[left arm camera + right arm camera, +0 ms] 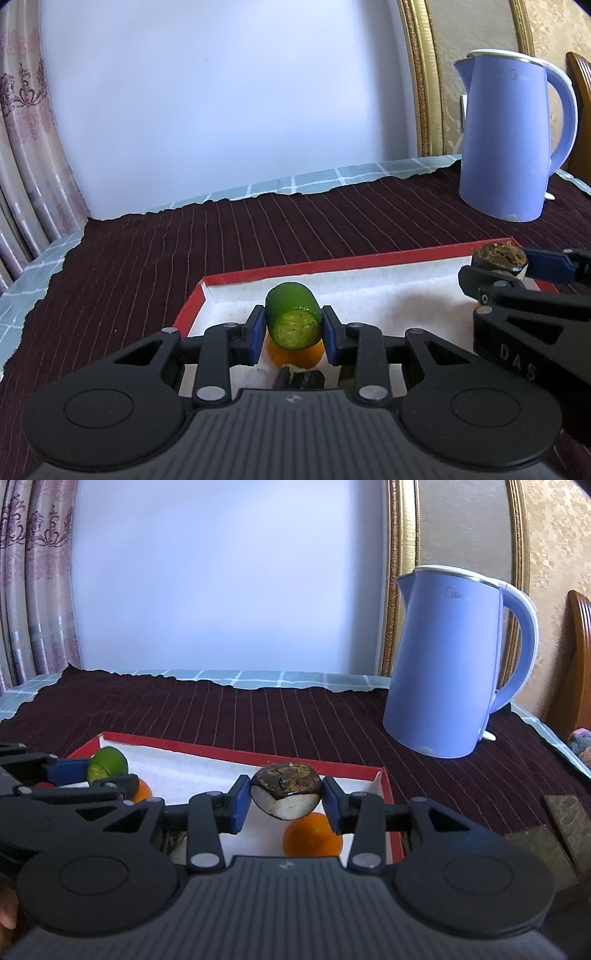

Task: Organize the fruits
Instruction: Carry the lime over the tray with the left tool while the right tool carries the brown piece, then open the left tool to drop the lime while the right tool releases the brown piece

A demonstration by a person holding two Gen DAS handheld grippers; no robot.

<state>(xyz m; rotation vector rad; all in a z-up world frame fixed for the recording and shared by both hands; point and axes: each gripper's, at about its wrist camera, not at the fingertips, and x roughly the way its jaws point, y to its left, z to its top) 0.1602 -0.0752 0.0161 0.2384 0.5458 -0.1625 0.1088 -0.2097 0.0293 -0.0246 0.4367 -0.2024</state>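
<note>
While above tray [236, 755], both fruits.

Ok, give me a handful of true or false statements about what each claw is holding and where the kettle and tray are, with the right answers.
1. The left claw is shut on a green fruit piece. True.
2. The right claw is empty and wide open. False: it is shut on a brown-and-white coconut piece.
3. The blue kettle stands inside the red-rimmed tray. False: it stands on the dark striped cloth beyond the tray.
4. An orange lies in the tray below the right claw. True.
5. The kettle is tipped on its side. False: it stands upright.
</note>
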